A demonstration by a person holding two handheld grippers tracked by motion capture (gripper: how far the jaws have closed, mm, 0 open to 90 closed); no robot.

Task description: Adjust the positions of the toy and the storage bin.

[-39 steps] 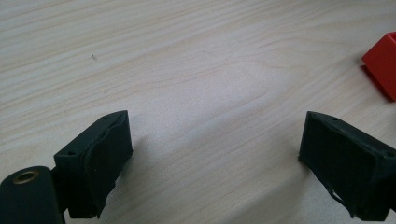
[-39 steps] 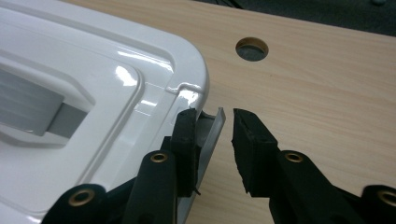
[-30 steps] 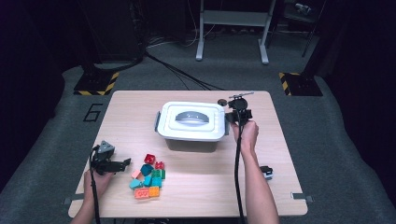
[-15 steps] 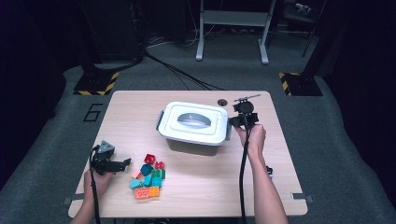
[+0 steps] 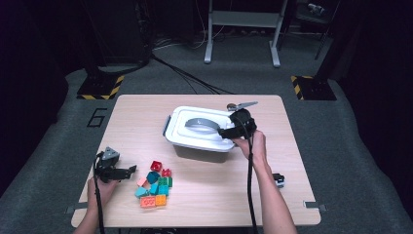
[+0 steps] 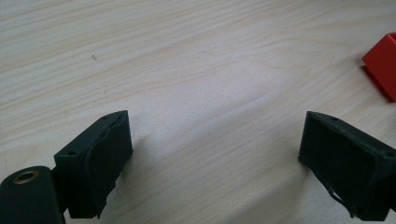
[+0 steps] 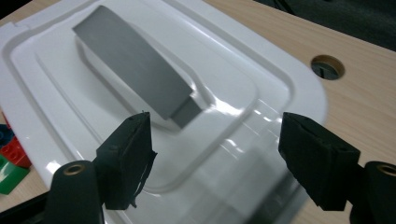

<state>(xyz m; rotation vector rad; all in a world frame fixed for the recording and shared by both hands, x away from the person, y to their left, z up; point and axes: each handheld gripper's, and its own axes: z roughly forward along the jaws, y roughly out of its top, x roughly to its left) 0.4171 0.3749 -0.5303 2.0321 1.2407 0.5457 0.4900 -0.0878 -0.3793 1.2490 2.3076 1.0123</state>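
While the box (image 5: 199, 134) sits mid-table in the high view, the right gripper (image 5: 225, 131) hovers at its lid's right edge. In the left gripper view, wide jaws hold nothing. In the right gripper view, just-opened jaws straddle the lid (image 7: 140, 93), gripping nothing.

table (image 5: 136, 117) (light wood) | white lidded box (image 5: 195, 141) | toy bricks (image 5: 155, 184)

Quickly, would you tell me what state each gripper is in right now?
Left gripper: open, holding nothing.
Right gripper: jaws just opening, holding nothing, above the white lid.
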